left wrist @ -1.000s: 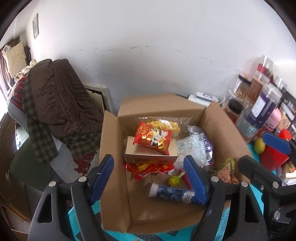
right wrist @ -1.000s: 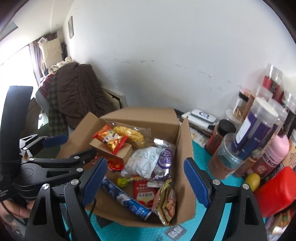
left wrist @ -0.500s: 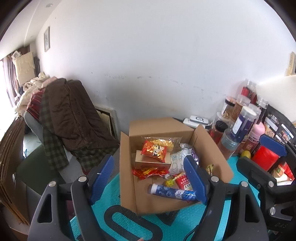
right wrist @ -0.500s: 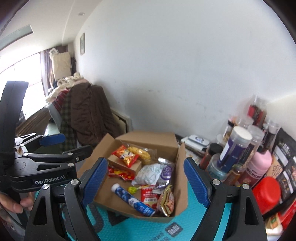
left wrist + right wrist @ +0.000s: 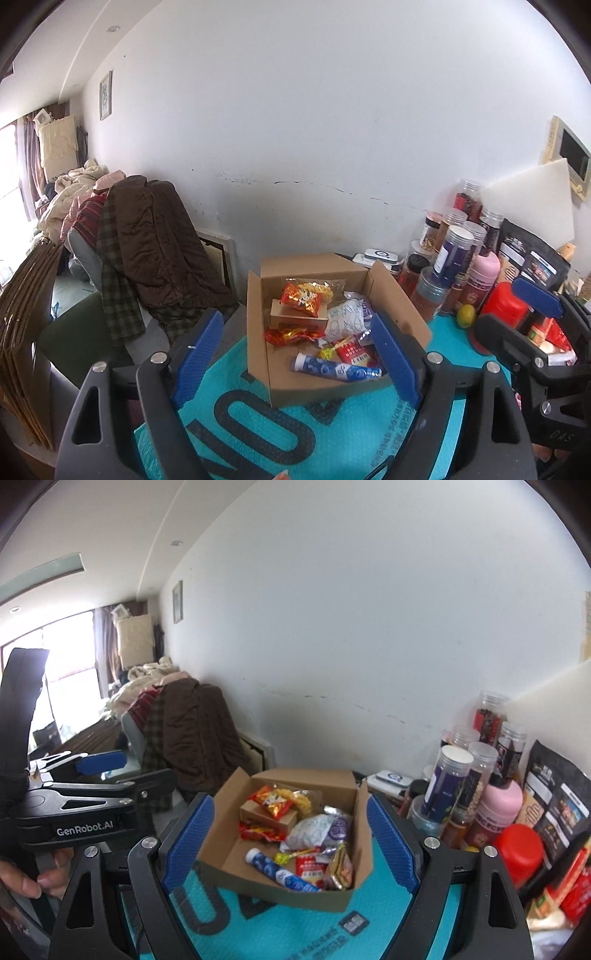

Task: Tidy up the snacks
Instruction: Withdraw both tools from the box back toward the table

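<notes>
Presently both grippers stand wide open and empty, held back from the cardboard box [image 5: 325, 384].

Left gripper [image 5: 299, 354] and right gripper [image 5: 288, 843] grip nothing; blue pads [image 5: 388, 845] frame the box. Inside the box: blue tube [image 5: 334, 368] at the near wall, white-purple bag [image 5: 321, 829] at centre, red-yellow packet [image 5: 301, 298] on a small carton [image 5: 297, 318] toward the far wall. Box rests on a teal mat [image 5: 388, 934]; jars [image 5: 448, 775] stand beside its right wall.
</notes>
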Available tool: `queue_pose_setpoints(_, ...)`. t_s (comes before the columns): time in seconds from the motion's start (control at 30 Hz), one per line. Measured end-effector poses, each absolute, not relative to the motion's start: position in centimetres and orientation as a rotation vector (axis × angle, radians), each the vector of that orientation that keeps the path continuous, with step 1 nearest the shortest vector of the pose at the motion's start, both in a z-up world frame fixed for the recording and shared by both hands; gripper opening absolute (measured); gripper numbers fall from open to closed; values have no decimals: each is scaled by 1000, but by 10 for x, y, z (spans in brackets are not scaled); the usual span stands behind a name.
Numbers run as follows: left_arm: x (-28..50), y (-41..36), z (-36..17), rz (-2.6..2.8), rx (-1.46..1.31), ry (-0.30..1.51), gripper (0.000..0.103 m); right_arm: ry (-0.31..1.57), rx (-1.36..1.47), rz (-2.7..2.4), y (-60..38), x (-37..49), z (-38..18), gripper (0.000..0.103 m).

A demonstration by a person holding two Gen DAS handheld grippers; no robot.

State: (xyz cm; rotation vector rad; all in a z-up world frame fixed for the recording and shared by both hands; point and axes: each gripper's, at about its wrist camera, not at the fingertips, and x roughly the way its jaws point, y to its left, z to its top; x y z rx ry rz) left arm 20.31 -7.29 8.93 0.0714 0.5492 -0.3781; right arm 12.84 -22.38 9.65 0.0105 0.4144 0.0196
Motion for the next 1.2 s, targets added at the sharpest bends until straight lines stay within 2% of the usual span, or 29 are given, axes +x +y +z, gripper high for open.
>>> queue_pose_setpoints(0.57,140,-57,55,-351,66,549,83,479,-10,87,-208,85,54,86)
queue_pose_setpoints(1.2,128,-46,40,-259,49,573,83,493,-32,166,-203,81,41,86)
